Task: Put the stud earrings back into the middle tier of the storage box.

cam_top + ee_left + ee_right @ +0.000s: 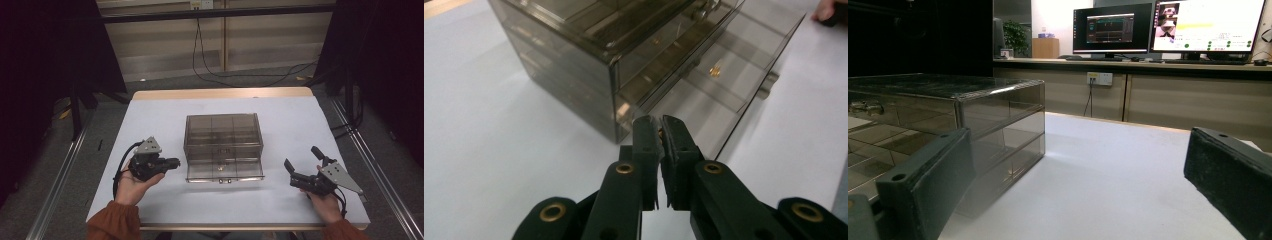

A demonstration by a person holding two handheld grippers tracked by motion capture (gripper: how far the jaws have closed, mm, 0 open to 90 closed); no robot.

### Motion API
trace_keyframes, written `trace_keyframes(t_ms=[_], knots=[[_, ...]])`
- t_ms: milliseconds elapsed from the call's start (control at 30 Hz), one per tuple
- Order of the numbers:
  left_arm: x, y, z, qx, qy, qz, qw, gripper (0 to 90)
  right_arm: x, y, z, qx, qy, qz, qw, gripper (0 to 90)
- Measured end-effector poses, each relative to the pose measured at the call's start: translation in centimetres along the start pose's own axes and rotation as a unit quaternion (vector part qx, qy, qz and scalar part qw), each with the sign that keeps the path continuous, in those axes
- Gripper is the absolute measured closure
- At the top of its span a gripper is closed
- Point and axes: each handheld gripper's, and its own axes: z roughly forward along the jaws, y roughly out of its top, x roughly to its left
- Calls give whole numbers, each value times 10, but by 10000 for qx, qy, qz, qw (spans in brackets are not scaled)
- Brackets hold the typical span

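high view: a smoky clear drawer box [223, 139] sits near the middle of the white counter [150, 120], with its bottom drawer [225, 171] pulled out toward the person. the left claw [172, 162] is held just beside the box's left front corner, pointing at it, with its jaws pressed together and nothing between them. the right claw [302, 162] is near the counter's right front, apart from the box, with its jaws spread wide and nothing in them.

left gripper view: the left claw [659, 125] has its two black tips nearly meeting, just short of the box's [589, 45] near corner, above the edge of the open drawer [729, 85]. small brass knobs show on the drawer fronts.

right gripper view: the right claw [1078, 165] has its jaws standing far apart at either edge, with bare counter [1113, 170] between them. the box [948, 115] lies to the left, behind the left jaw. monitors [1168, 30] glow on a desk beyond the counter.
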Motion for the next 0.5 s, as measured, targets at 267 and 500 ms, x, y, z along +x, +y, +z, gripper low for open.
trace_keyframes(t_ms=[267, 500], knots=[[-8, 15, 9, 49, -160, 107, 9998, 860, 0, 0, 0, -2, -5, 3, 10000, 0], [-14, 31, 18, 20, -271, 217, 9994, 860, 0, 0, 0, 2, 7, 9, 10000, 0]])
